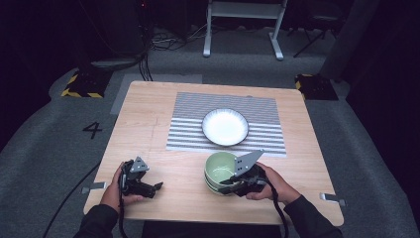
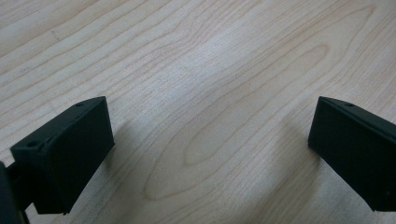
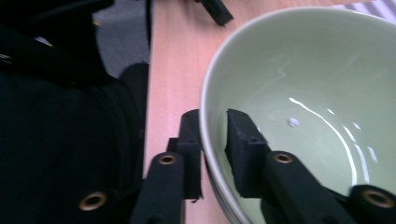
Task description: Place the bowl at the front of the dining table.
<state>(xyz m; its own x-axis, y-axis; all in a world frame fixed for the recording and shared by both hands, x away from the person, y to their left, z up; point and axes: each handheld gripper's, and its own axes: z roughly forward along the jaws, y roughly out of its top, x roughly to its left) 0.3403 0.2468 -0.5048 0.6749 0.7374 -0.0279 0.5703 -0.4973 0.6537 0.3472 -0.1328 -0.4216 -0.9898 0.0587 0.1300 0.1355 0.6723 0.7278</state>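
Pale green is the colour to watch: the green bowl [image 1: 221, 172] sits at the near right of the desk [image 1: 148, 129], just in front of the striped mat [image 1: 188, 124], and your right tool [image 3: 214, 140] is pinching its rim. The right gripper view shows that best, with one jaw outside the wall and the other inside, both pressed onto the thin edge. From the high view you get the same right tool [image 1: 229, 184] coming in at the bowl's near side, but the grey plate on top covers the contact, so the pinch itself doesn't show there. That view also hints at a second bowl stacked under the green one; it's too small for me to tell for sure.

Your left tool [image 1: 157, 186] rests near the desk's front-left edge, well apart from the bowl. Its own view has the left tool [image 2: 210, 154] spread wide with bare wood grain between the jaws, nothing in them.

What the high view adds: a white plate [image 1: 225, 127] on the mat, beyond the green bowl. In the right gripper view the bowl's far rim is cut off, and the dark shape at left is too blurry to make out.
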